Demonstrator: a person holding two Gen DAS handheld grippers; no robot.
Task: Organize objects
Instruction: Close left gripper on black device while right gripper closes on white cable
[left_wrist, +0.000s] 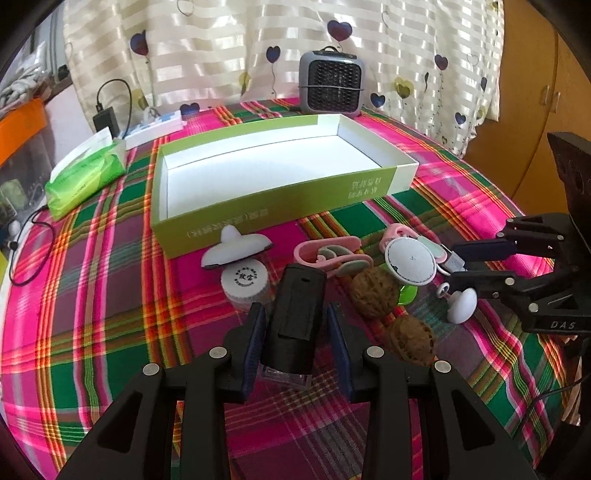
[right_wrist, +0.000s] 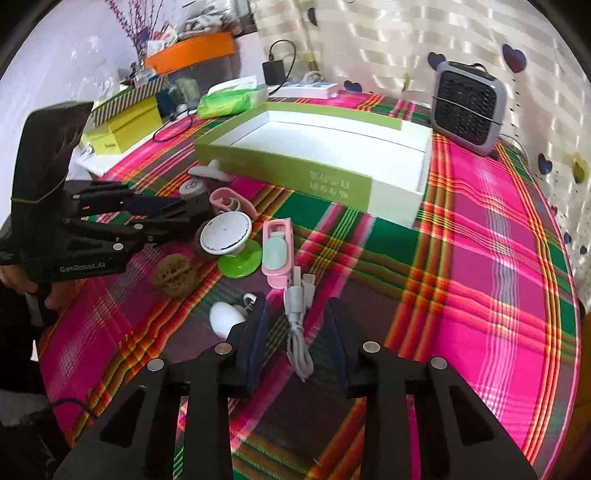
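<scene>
A plaid tablecloth (left_wrist: 92, 332) in pink, green and orange fills the lower frame; a small grey fan heater (left_wrist: 330, 85) stands at the top centre, against a striped cream curtain (left_wrist: 221, 48) printed with hearts; a green tissue pack (left_wrist: 86, 175) lies at the left edge; above it a black charger (left_wrist: 105, 120) with its cable; in the right wrist view, a yellow box (right_wrist: 125, 125) and an orange lid (right_wrist: 192, 50) sit upper left.
</scene>
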